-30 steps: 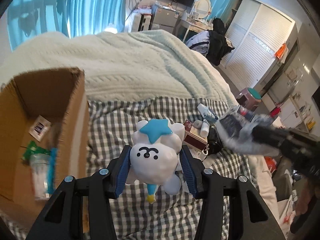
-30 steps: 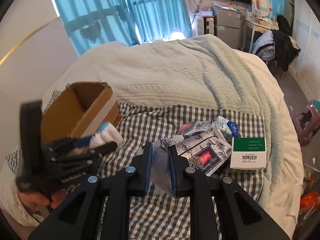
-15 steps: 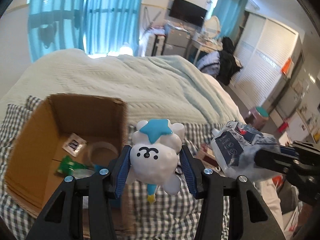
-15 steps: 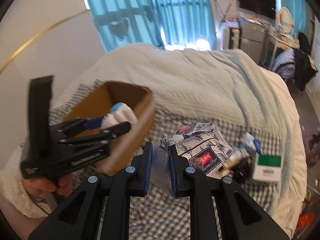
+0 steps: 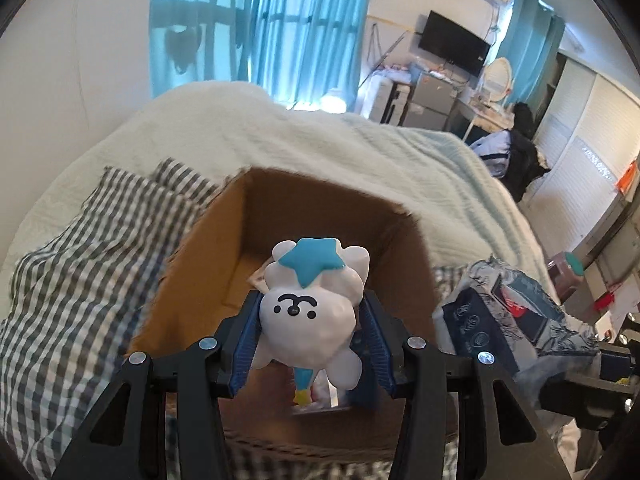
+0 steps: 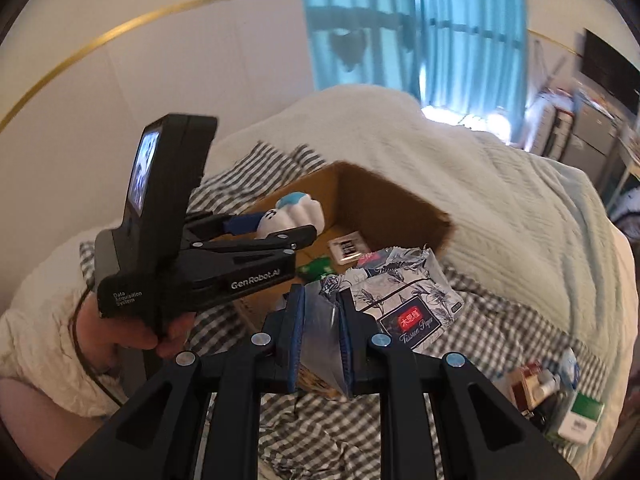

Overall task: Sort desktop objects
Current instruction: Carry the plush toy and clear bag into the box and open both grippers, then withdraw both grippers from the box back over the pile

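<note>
Our left gripper [image 5: 308,344] clamps the white star-capped toy figure [image 5: 310,312] over the open cardboard box [image 5: 208,248] on the checked sheet [image 5: 80,280]. To its right, our right gripper [image 6: 320,340] pinches the tissue pack [image 6: 404,300] beside the box's near corner.

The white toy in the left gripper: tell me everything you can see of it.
The white toy is a small, glossy, rounded figure with stubby limbs, a blue star on its head, a simple black face, and a blue-and-yellow tail piece hanging below. The left gripper clamps its sides between blue pads, face toward the camera. It hangs above the open cardboard box, touching nothing else visible.
</note>
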A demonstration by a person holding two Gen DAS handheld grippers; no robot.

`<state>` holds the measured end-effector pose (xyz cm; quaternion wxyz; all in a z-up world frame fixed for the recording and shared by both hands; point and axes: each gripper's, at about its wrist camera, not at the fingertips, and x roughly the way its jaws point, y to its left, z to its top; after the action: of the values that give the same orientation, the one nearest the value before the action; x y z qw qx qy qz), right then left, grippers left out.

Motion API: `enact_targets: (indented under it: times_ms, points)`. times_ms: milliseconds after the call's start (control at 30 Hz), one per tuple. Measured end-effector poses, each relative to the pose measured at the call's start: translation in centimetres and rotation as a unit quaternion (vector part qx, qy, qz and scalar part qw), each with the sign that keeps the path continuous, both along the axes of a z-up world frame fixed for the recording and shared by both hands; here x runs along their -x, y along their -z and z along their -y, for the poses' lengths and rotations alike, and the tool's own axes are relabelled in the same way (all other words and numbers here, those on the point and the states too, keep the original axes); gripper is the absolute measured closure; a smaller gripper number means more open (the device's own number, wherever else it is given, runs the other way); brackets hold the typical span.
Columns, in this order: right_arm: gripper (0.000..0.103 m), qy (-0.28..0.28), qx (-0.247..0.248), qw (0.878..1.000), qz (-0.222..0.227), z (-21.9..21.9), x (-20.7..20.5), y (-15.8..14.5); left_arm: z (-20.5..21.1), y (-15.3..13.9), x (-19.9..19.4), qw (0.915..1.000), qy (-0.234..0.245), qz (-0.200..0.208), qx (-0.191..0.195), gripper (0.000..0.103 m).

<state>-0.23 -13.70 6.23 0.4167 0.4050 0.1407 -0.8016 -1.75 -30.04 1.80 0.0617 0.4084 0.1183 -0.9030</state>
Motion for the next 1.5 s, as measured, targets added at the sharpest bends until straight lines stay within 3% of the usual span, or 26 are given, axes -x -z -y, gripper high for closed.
enact_targets:
  times_ms: [133, 233, 400, 500, 600, 667, 733, 1000, 1200, 1500]
  points:
    - [0.088, -0.007, -0.017, 1.000, 0.008, 1.9, 0.4, 1.8, 1.2, 1.4, -0.4, 0.9999, -0.002, 0.017, 0.001, 0.053]
    - [0.072, -0.009, -0.031, 0.999, 0.007, 2.5, 0.7, 2.8, 1.6, 2.0, -0.5, 0.9996, -0.009, 0.026, 0.001, 0.051]
    - [0.066, -0.001, -0.041, 0.999, -0.006, 2.0, 1.3, 2.8, 1.6, 1.6, -0.9, 0.9995, -0.025, 0.015, 0.012, 0.024]
    - [0.065, 0.017, -0.035, 0.999, -0.012, 0.3, 2.2, 2.1, 1.1, 1.0, -1.0, 0.9996, -0.025, 0.009, 0.013, 0.023]
    - [0.064, 0.059, -0.028, 0.998, -0.022, -3.0, 3.4, 1.2, -0.1, 0.4, -1.0, 0.9998, -0.015, 0.007, 0.008, 0.022]
    - [0.057, 0.090, -0.022, 0.995, -0.024, -5.2, 4.0, 0.8, -1.3, 0.1, -0.9, 1.0000, -0.003, 0.005, 0.003, 0.022]
    - [0.051, 0.135, -0.021, 0.990, -0.034, -8.3, 4.6, 0.3, -3.1, -0.3, -0.8, 0.9999, 0.015, 0.002, -0.005, 0.022]
    - [0.046, 0.268, -0.012, 0.963, -0.035, -18.8, 6.0, 0.3, -11.4, -0.6, 0.0, 0.9955, 0.093, -0.008, -0.013, 0.018]
    - [0.044, 0.318, -0.016, 0.948, -0.010, -24.2, 6.0, 3.2, -17.5, 1.3, 0.7, 0.9889, 0.148, -0.001, -0.012, 0.017]
    - [0.038, 0.367, -0.009, 0.929, 0.047, -31.1, 5.7, 8.8, -25.3, 7.1, 3.0, 0.9746, 0.220, 0.041, -0.003, 0.016]
